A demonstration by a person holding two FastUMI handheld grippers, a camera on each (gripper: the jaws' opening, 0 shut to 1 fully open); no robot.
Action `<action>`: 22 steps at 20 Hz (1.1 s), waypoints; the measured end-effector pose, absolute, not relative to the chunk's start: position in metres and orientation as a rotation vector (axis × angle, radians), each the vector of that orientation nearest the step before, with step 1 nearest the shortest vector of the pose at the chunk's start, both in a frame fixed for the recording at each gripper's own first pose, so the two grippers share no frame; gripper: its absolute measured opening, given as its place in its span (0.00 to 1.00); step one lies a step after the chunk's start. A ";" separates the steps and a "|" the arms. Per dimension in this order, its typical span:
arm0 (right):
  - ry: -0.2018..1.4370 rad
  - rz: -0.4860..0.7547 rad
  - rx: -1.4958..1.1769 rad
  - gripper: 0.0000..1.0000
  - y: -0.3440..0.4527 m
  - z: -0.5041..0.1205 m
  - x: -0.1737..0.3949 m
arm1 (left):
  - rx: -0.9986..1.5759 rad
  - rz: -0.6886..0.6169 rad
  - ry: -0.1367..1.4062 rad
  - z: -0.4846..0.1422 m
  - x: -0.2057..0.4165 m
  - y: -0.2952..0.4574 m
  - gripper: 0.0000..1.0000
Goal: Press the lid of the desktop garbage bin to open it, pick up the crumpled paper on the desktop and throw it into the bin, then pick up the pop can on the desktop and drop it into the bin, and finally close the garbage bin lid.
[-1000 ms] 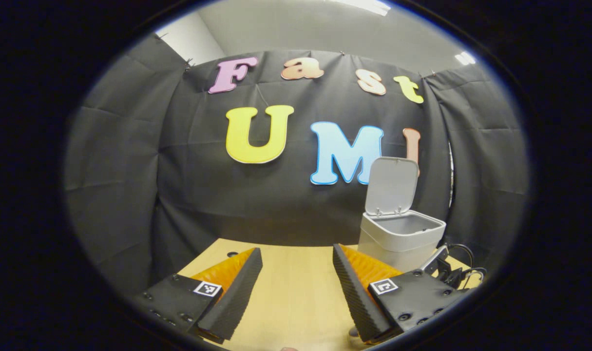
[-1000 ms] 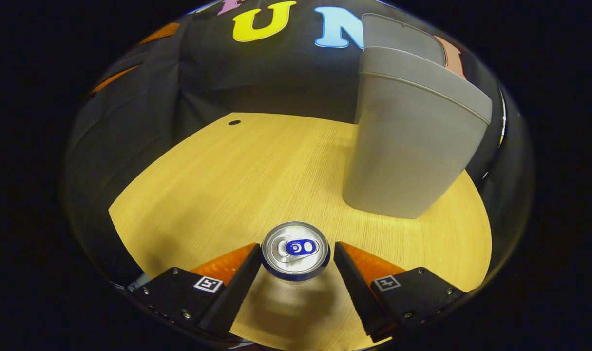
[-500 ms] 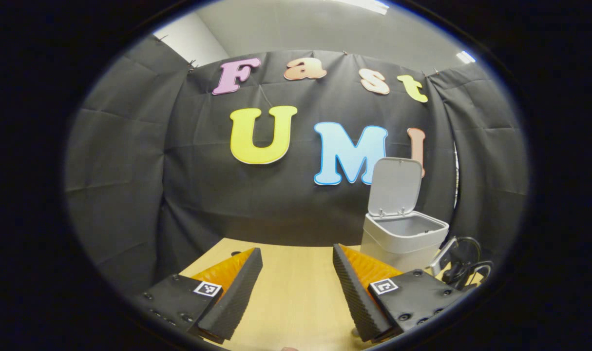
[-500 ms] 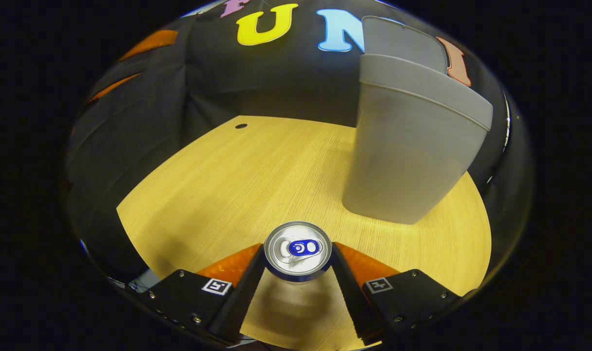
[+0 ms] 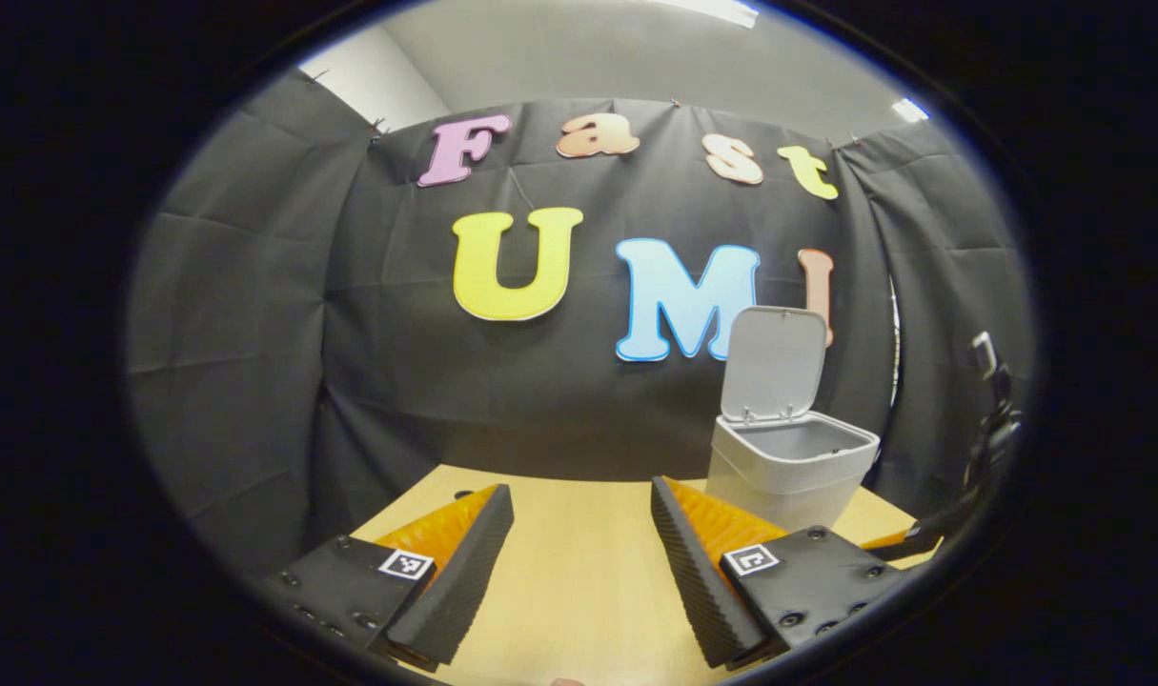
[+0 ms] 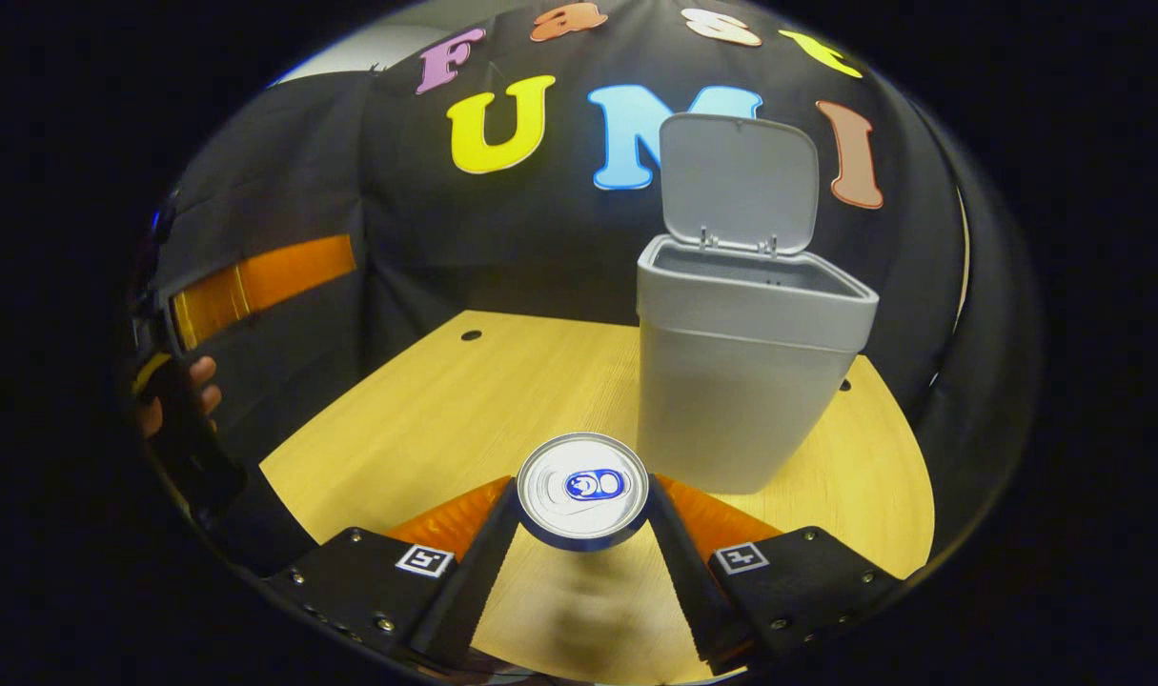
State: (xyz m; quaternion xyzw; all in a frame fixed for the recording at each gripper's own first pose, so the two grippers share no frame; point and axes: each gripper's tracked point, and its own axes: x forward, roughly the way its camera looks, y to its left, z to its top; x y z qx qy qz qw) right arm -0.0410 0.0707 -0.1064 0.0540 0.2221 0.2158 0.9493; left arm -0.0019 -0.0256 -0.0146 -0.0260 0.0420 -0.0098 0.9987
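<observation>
Fingers [image 6: 676, 534] clamp round metal pop can [image 6: 582, 491], apparently lifted.

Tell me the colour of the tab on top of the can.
Blue, on a silver can top; the right gripper view shows it best.

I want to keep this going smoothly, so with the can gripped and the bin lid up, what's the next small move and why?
Probably carry the pop can up and forward until it hangs over the bin opening. The right gripper has both fingers pressed on the can, the lid stands open, and the can sits lower than the bin's rim. The left gripper is open and holds nothing.
</observation>
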 end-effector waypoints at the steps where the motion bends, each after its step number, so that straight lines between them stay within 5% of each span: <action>1: 0.428 0.433 0.115 0.84 0.068 -0.097 -0.039 | -0.052 -0.022 0.082 -0.014 -0.001 -0.027 0.95; 22: -0.024 0.278 0.092 0.83 0.003 0.037 0.015 | -0.056 -0.049 0.078 -0.012 0.002 -0.040 0.95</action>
